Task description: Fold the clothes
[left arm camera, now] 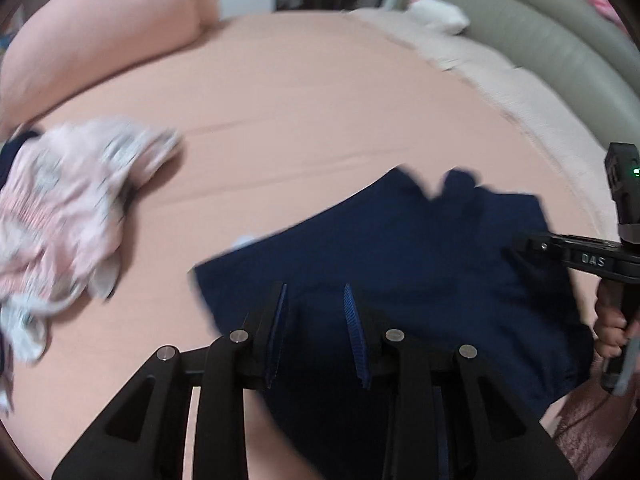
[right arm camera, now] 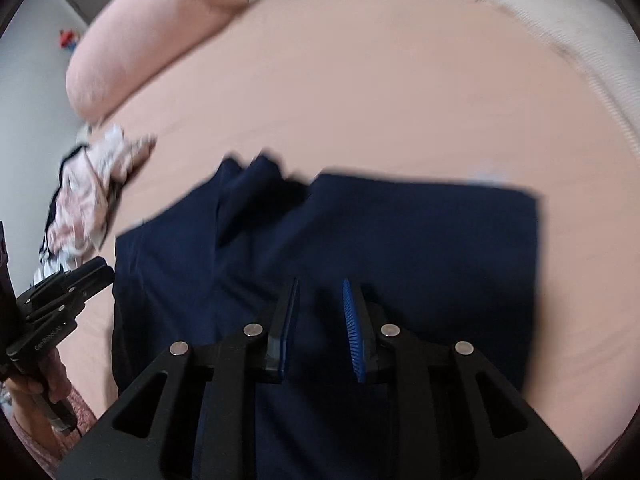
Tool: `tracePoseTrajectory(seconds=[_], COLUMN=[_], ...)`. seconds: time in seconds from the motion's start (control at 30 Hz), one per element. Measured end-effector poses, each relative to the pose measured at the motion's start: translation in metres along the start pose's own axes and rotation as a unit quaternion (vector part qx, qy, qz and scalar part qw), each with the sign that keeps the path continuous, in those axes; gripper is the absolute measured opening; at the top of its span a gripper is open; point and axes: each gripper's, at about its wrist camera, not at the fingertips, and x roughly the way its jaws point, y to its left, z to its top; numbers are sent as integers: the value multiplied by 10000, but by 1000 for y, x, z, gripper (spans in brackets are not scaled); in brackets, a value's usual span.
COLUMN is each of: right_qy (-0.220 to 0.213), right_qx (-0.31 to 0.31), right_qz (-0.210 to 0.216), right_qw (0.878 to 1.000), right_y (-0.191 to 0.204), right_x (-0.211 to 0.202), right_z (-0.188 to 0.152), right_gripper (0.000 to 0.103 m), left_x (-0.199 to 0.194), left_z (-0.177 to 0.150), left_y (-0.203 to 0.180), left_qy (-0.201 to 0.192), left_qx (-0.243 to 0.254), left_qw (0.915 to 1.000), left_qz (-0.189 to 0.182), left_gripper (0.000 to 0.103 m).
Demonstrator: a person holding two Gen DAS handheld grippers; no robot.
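A navy blue garment (left arm camera: 400, 248) lies spread on the pink bed sheet (left arm camera: 280, 100), its near edge hanging toward me. It also shows in the right wrist view (right arm camera: 400, 232). My left gripper (left arm camera: 316, 292) is open, its blue-padded fingers (left arm camera: 354, 320) over the garment's near left part, holding nothing. My right gripper (right arm camera: 320, 288) is open above the garment's near middle, empty. The right gripper's body shows in the left wrist view (left arm camera: 592, 260) by the garment's right edge. The left gripper shows at the left of the right wrist view (right arm camera: 60, 296).
A crumpled pink and white patterned garment (left arm camera: 68, 208) lies at the left on the bed, also in the right wrist view (right arm camera: 92, 188). A pink pillow (left arm camera: 104, 28) lies at the back left. A pale blanket (left arm camera: 472, 60) and grey headboard (left arm camera: 540, 28) run along the right.
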Motion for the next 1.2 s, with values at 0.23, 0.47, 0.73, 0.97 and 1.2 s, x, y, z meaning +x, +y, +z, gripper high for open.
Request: tracePoseTrajectory(seconds=[0.23, 0.47, 0.73, 0.97, 1.2], right_qy=[-208, 226, 63, 91, 136], right_qx=[-199, -220, -485, -11, 70], right_qz=[-2241, -1167, -1624, -973, -969], right_qw=[9741, 9927, 9855, 9952, 9952], right_y=[-57, -58, -49, -48, -47], right_x=[-5, 28, 33, 28, 26], right_z=[27, 39, 36, 29, 30], right_gripper=[25, 32, 18, 27, 31], left_x=[53, 85, 85, 87, 64], left_z=[65, 82, 92, 88, 82], left_y=[-80, -105, -79, -106, -101], left_qy=[546, 548, 168, 396, -7], left_qx=[910, 955, 135, 623, 377], left_qw=[9943, 9916, 9997, 9950, 9982], left_qz=[-15, -674, -114, -674, -459], left_gripper=[32, 30, 8, 9, 17])
